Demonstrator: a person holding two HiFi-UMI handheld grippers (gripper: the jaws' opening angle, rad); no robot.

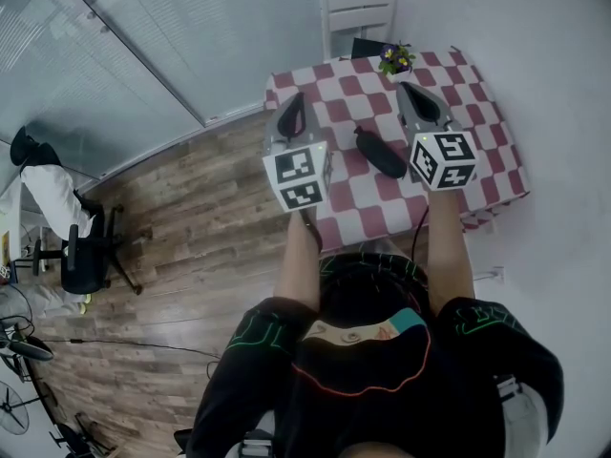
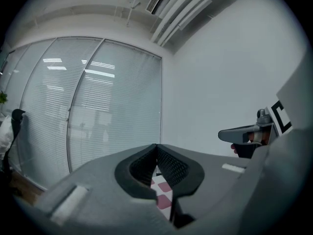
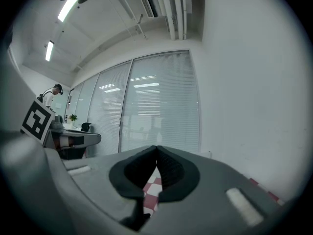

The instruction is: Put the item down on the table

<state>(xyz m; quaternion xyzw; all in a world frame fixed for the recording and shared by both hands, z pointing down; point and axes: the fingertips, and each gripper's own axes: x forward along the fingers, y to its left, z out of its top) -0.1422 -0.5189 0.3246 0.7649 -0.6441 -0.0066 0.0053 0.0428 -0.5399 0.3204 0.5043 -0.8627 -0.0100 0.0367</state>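
Note:
A black oblong item lies on the table's red-and-white checked cloth, between my two grippers and touched by neither. To its left, my left gripper hovers level over the table's left edge, jaws meeting at the tips with nothing between them. My right gripper is held level on the item's right, also shut and empty. Through each gripper's jaw gap, only a strip of checked cloth shows.
A small pot of purple and yellow flowers stands at the table's far edge, with a white chair behind it. Wooden floor lies to the left, with a black office chair on it. Glass walls with blinds stand beyond.

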